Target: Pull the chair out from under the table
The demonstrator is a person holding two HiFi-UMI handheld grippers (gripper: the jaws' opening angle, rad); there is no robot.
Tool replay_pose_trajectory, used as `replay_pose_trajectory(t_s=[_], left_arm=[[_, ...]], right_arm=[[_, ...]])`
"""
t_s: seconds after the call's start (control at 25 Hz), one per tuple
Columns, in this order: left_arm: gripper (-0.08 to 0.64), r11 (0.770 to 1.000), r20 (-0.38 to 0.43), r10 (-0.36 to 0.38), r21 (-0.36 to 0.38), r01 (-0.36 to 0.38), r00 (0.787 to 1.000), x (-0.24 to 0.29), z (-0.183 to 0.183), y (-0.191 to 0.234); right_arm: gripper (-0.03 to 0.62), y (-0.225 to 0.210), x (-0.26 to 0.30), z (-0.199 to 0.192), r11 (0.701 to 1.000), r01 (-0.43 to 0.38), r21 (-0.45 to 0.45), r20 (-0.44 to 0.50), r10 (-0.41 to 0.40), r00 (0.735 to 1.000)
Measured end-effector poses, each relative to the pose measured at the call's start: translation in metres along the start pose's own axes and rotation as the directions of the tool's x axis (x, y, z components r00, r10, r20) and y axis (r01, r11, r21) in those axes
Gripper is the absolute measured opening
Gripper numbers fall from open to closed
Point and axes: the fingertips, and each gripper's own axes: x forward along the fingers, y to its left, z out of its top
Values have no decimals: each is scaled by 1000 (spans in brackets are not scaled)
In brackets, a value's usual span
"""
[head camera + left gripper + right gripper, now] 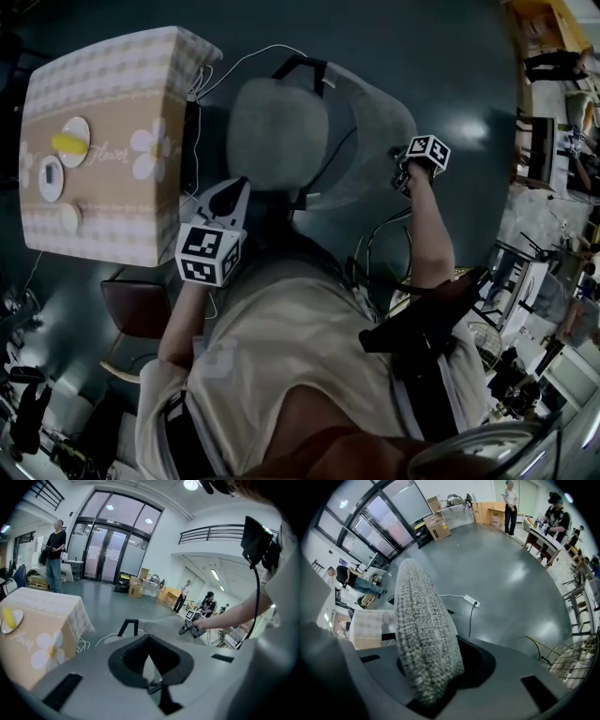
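The grey fabric chair (281, 131) stands just right of the table (103, 216), which wears a checked cloth with flower prints. My right gripper (403, 178) is shut on the right edge of the curved chair back (380, 112). In the right gripper view the woven back (422, 630) fills the gap between the jaws of the right gripper (436, 672). My left gripper (232, 195) hovers by the chair's near edge, shut and holding nothing. In the left gripper view the left gripper (150, 644) points over the chair top (159, 626) toward the right gripper (193, 626).
A plate with a yellow item (71, 142) lies on the table. A brown seat (136, 305) stands near my left side. White cables (244, 61) and a power strip (471, 601) lie on the floor. A gold wire chair (567, 660) stands to the right. People stand far off.
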Motion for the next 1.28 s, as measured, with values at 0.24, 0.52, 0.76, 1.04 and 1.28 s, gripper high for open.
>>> replay_pose_trajectory(t_s=[0.24,0.52,0.76,1.04,1.28], left_arm=[[8,1000,-3,-1,1,1,1000,-1,-3,0],[8,1000,-11,6,-2,-6,1000,-4,-6,2],[8,1000,-20,4,12,-4,1000,-5,-10,-7],[8,999,-32,7,33,-6,999,-7,-10,-13],[8,998,-38,10,63,-7,999,-12,-11,-23]], right_arm=[[98,-1,1,-1,1000,-3,-7,-4,3,1000],[98,-5,-2,-2,1000,-3,1,-3,3,1000],[98,-24,-9,-2,1000,3,17,5,-3,1000],[98,-30,-10,0,1000,-2,9,1,2,1000],[98,-29,-14,-3,1000,-10,-22,-13,9,1000]])
